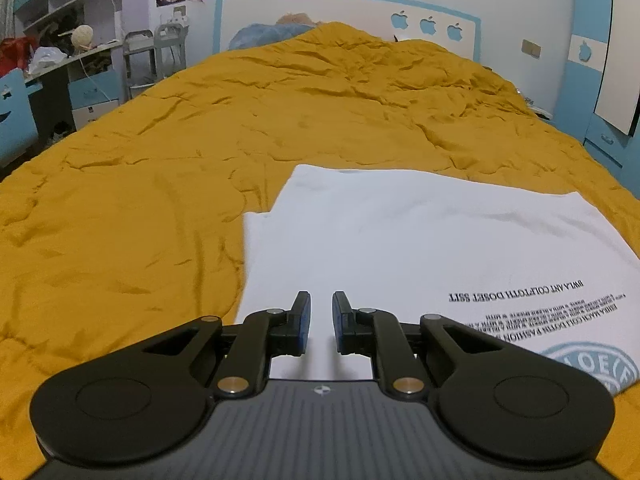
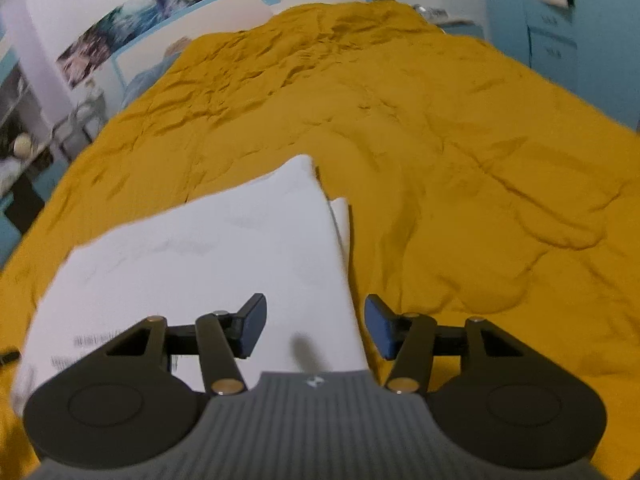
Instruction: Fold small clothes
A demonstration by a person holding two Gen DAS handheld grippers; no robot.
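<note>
A white T-shirt point(image 1: 400, 236) with black printed text and a blue round logo lies partly folded on the mustard-yellow bed cover point(image 1: 140, 184). My left gripper point(image 1: 321, 308) hovers over the shirt's near left part, jaws a narrow gap apart, holding nothing. In the right wrist view the same shirt point(image 2: 208, 256) lies at the lower left, a folded layer edge showing along its right side. My right gripper point(image 2: 315, 322) is open wide over the shirt's right edge, empty, one finger over the shirt and one over the cover.
The rumpled cover point(image 2: 460, 160) spreads over the whole bed. A white and blue headboard point(image 1: 344, 20) with apple shapes stands at the far end. A desk and shelves point(image 1: 60, 52) are at the left, a blue cabinet point(image 1: 608, 92) at the right.
</note>
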